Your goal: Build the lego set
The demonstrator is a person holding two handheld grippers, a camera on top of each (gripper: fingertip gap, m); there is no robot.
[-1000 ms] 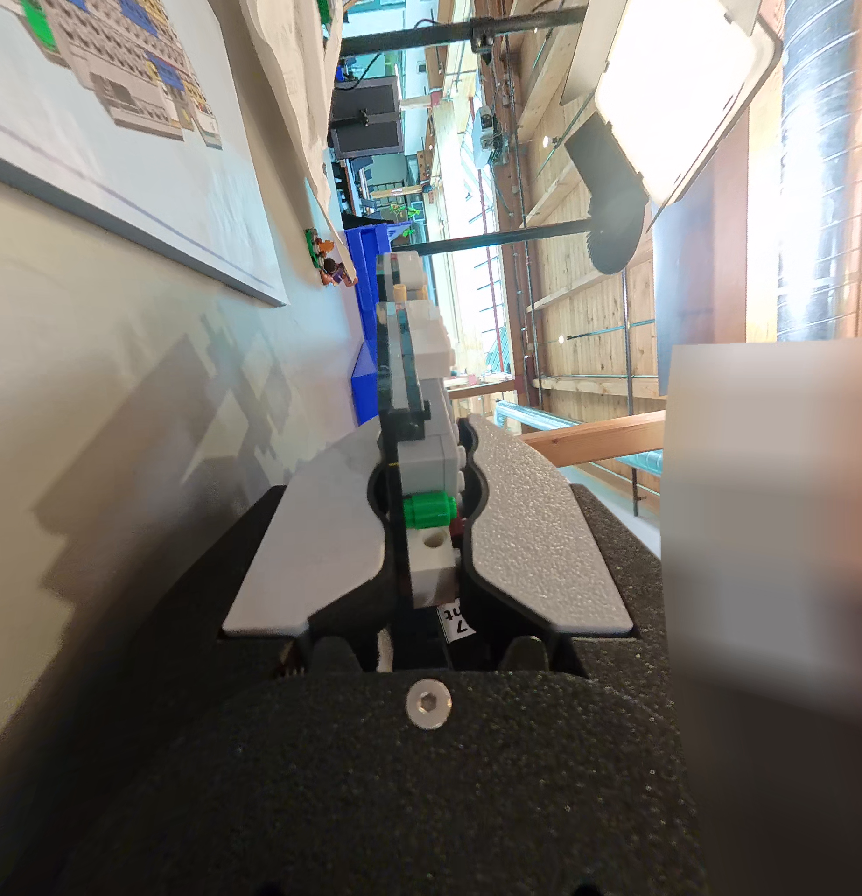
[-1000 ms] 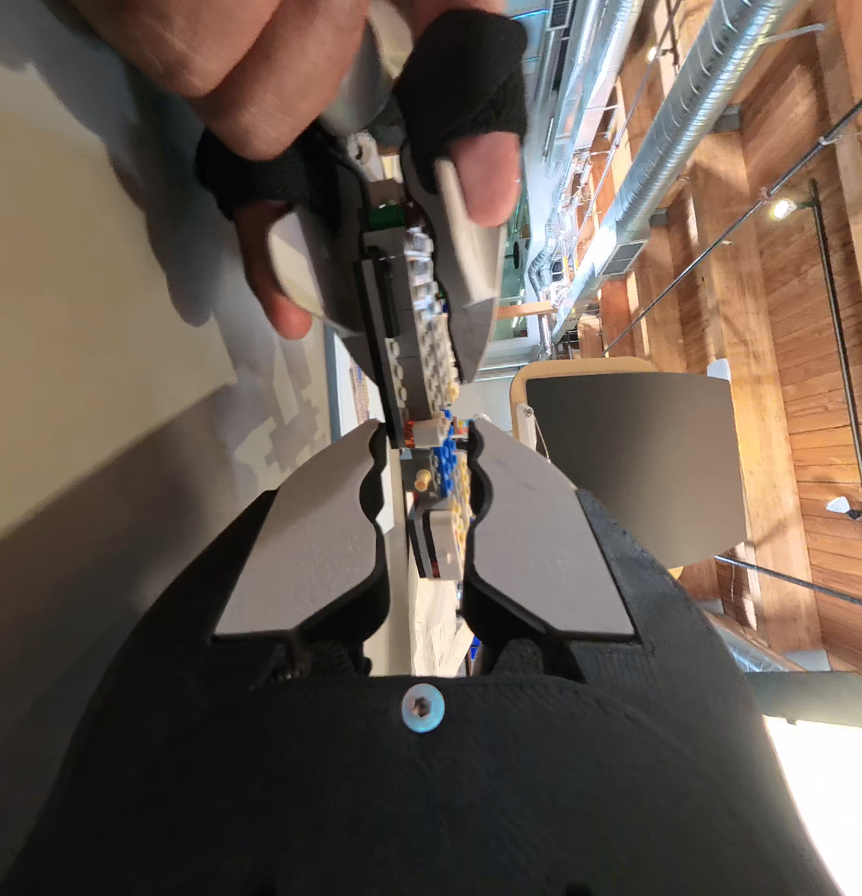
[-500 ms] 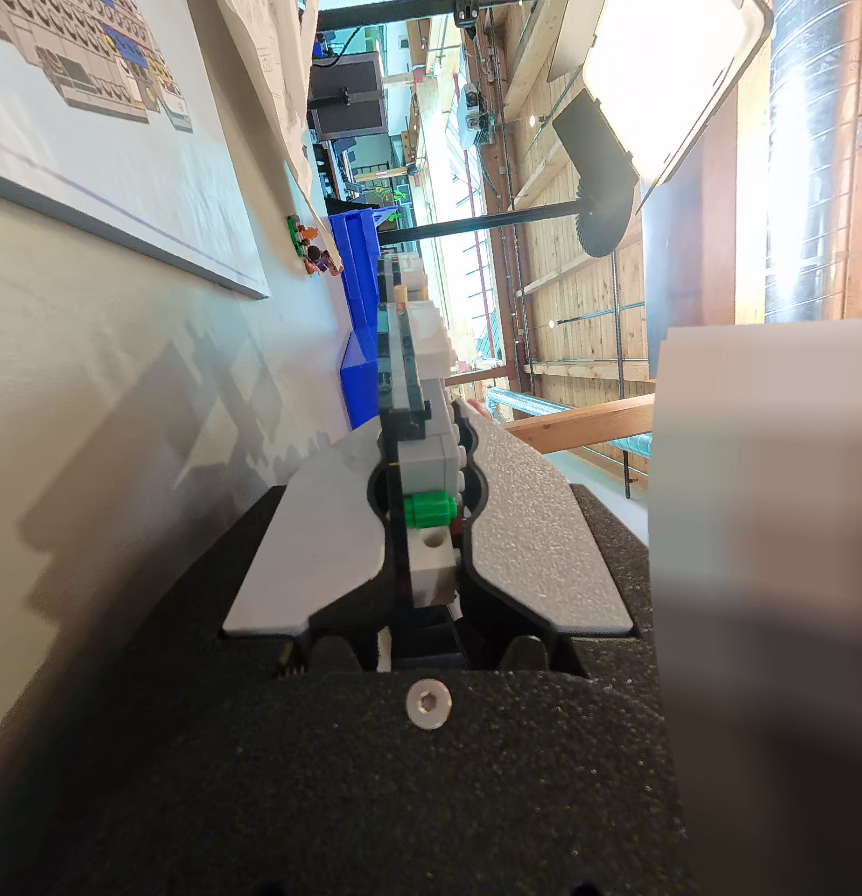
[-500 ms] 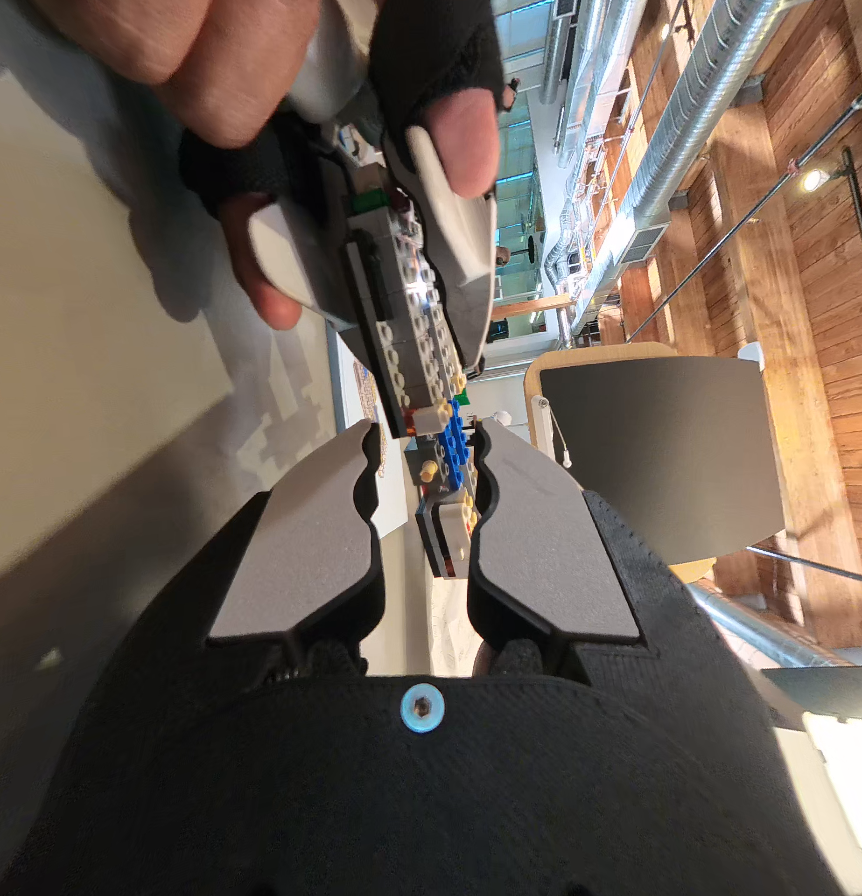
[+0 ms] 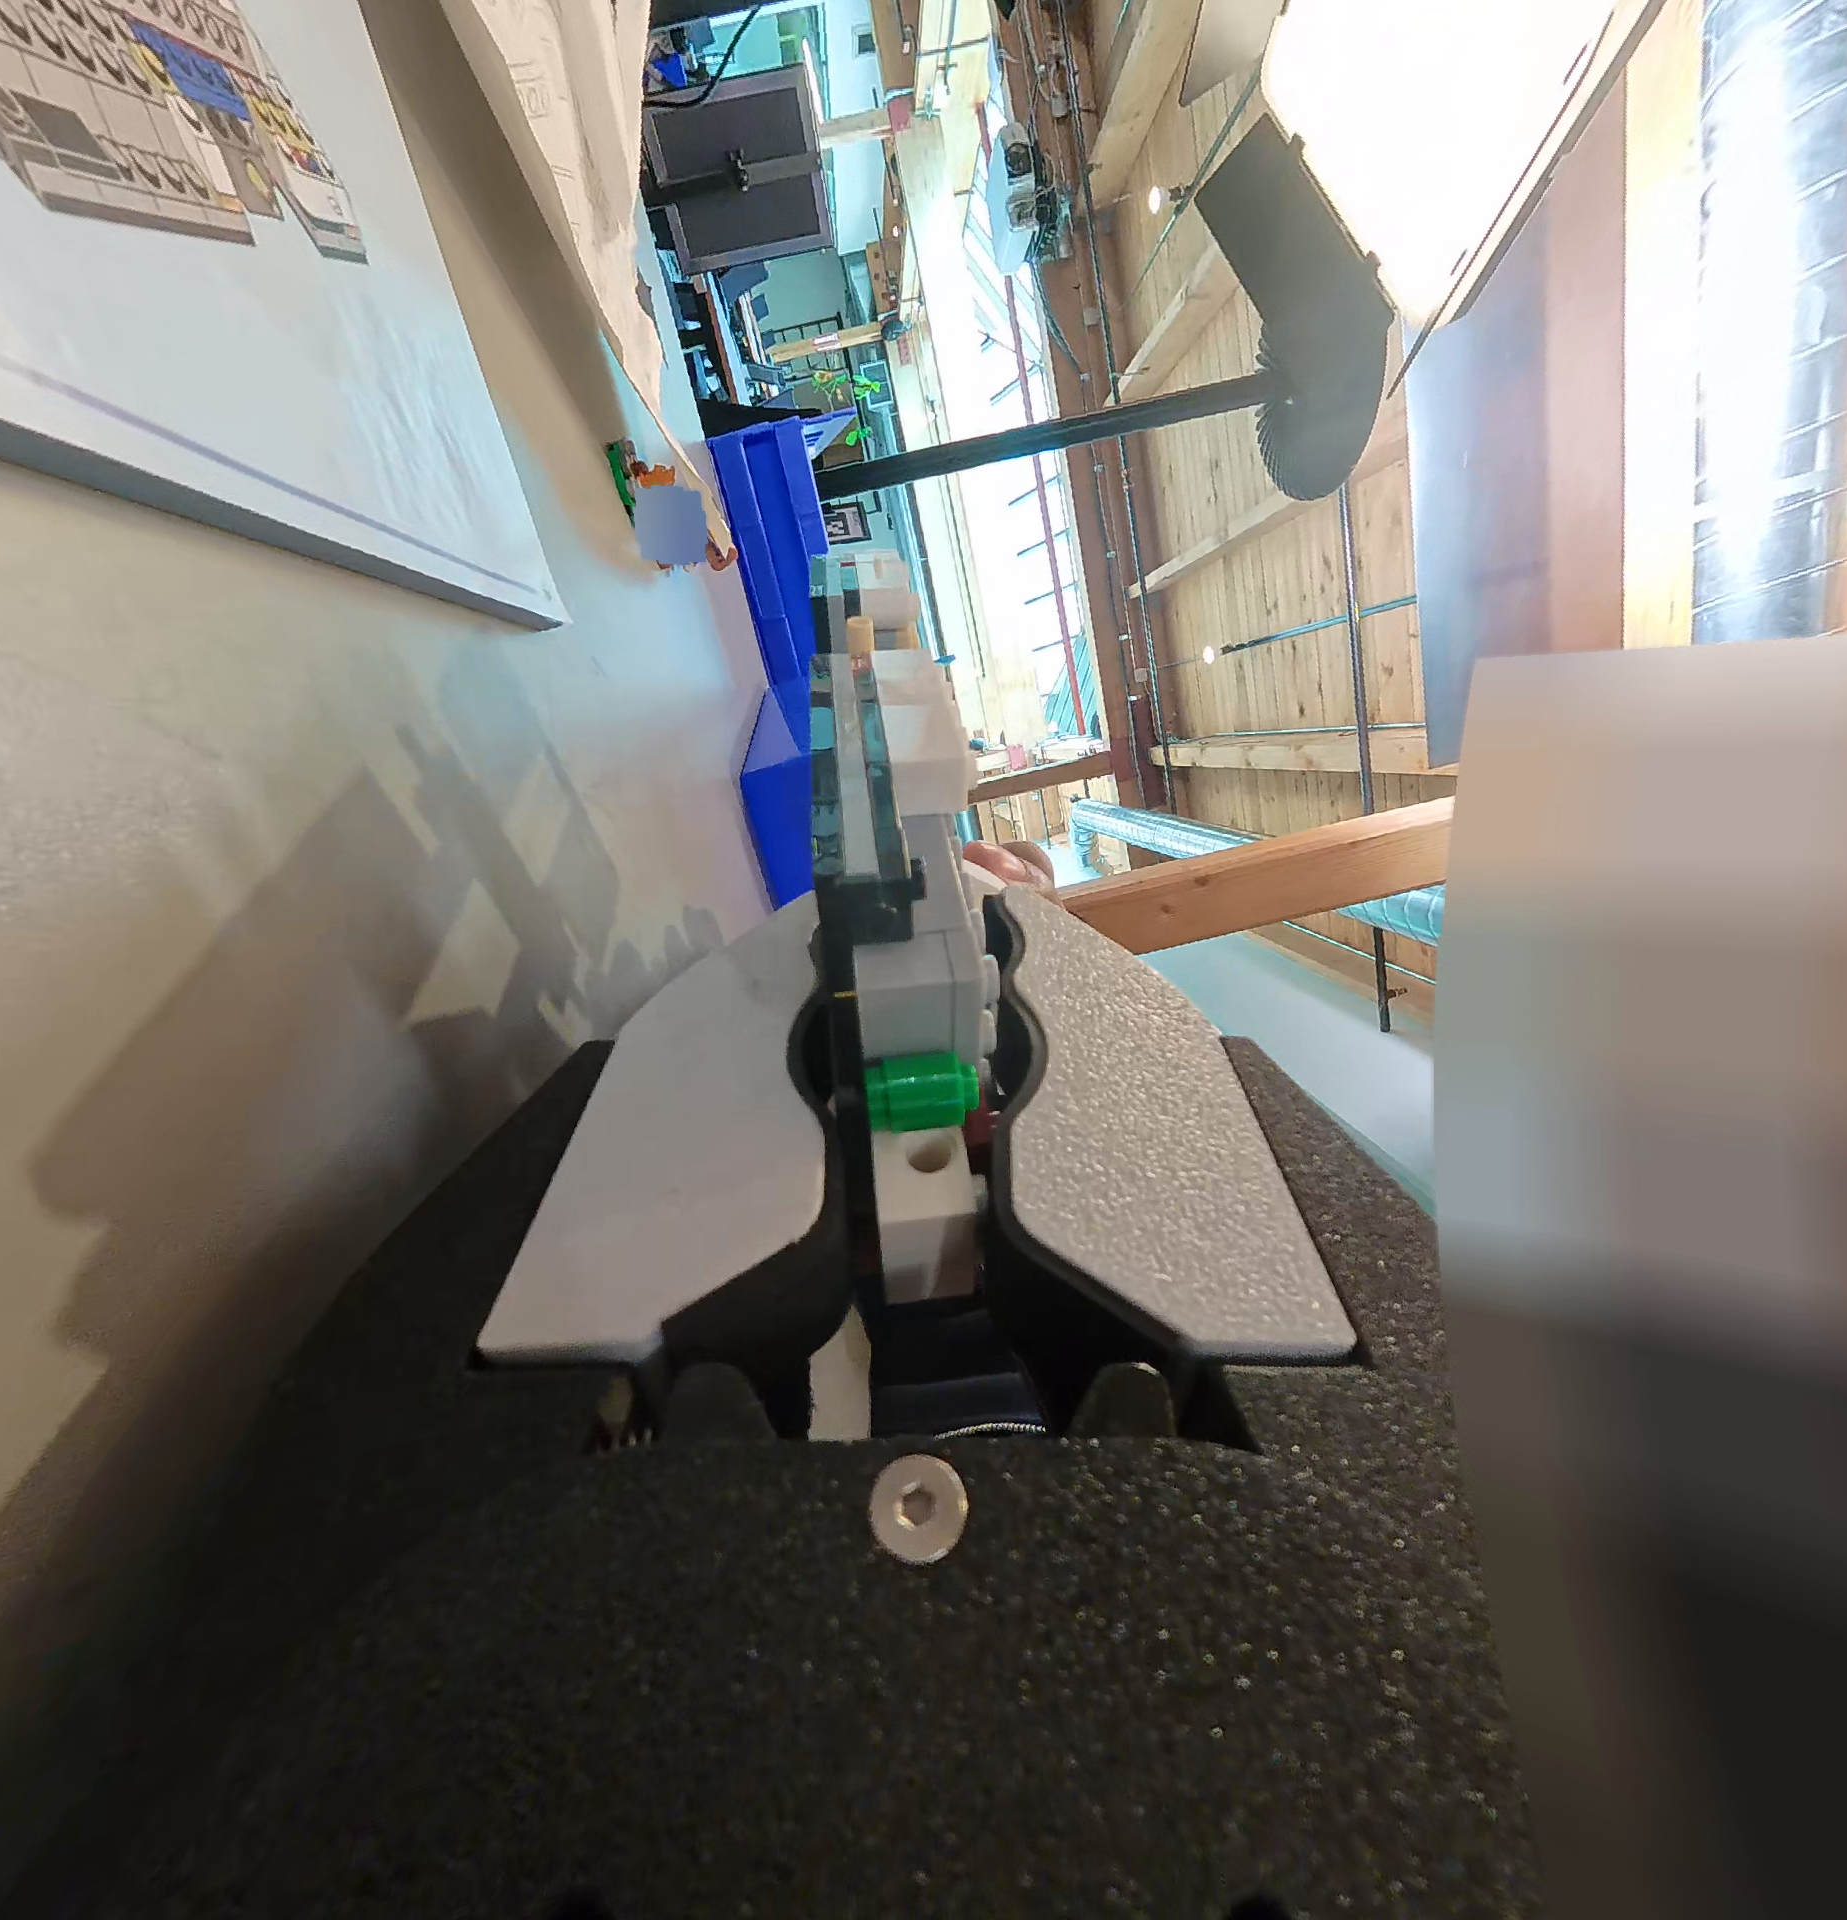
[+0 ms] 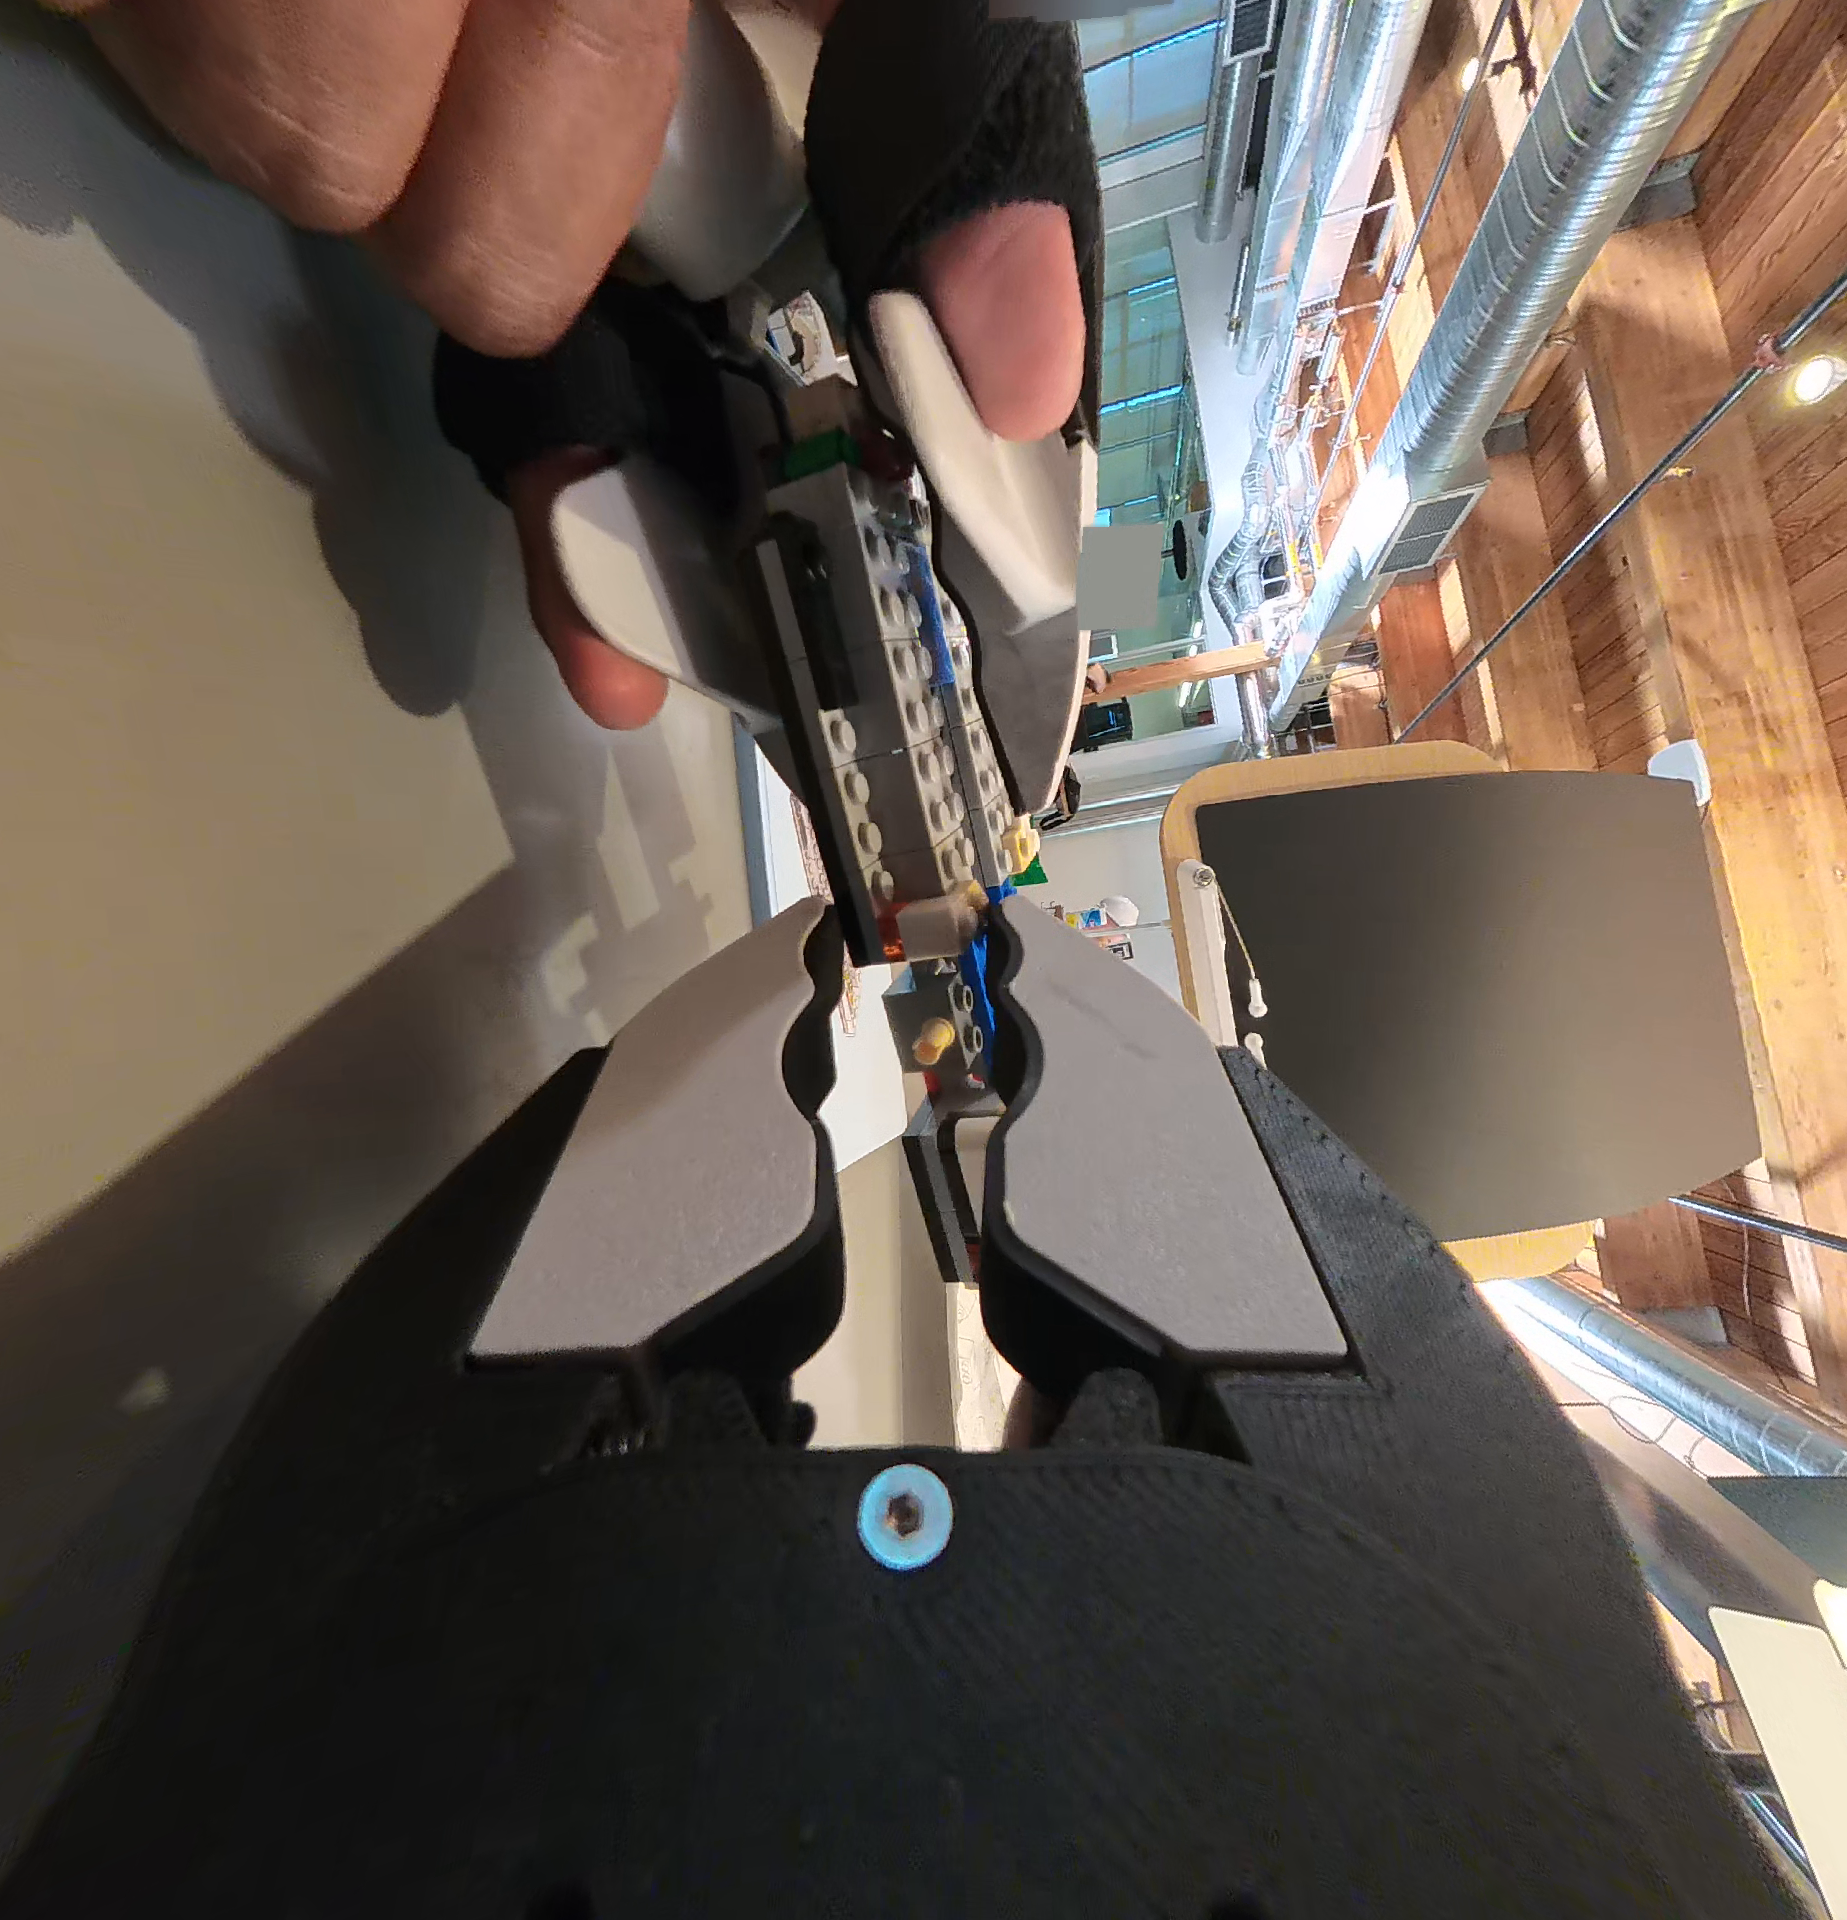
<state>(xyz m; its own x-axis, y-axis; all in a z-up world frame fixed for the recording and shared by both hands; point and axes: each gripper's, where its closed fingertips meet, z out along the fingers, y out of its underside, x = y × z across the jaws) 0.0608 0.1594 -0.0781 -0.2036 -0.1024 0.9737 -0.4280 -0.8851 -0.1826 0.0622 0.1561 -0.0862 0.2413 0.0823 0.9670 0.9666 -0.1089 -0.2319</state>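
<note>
Between the two grey fingers of the left gripper [image 5: 914, 935] sits a long brick model [image 5: 914, 997], grey and black with a green round piece [image 5: 919, 1088] and a white block [image 5: 924, 1195]. Both pads press on its sides, so the jaws are narrow and clamped on it. From this gripper the model runs toward 12 o'clock, past a blue bin [image 5: 768, 582] that stands on the pale table [image 5: 223, 831]. At 10 o'clock from the fingertips a printed instruction sheet [image 5: 223, 343] lies flat on the table.

In the right wrist view a gloved hand [image 6: 586, 260] holds the left gripper at 12 o'clock, and the studded grey model comes down from it. The right gripper [image 6: 914, 925] has its jaws narrow around the model's far end, where a small grey piece [image 6: 934, 923] lies between the tips. The right fingertip [image 6: 1012, 935] seems to touch this end; the left tip is very near, but I cannot tell if it presses. A dark panel with wooden edge [image 6: 1459, 997] stands at 3 o'clock.
</note>
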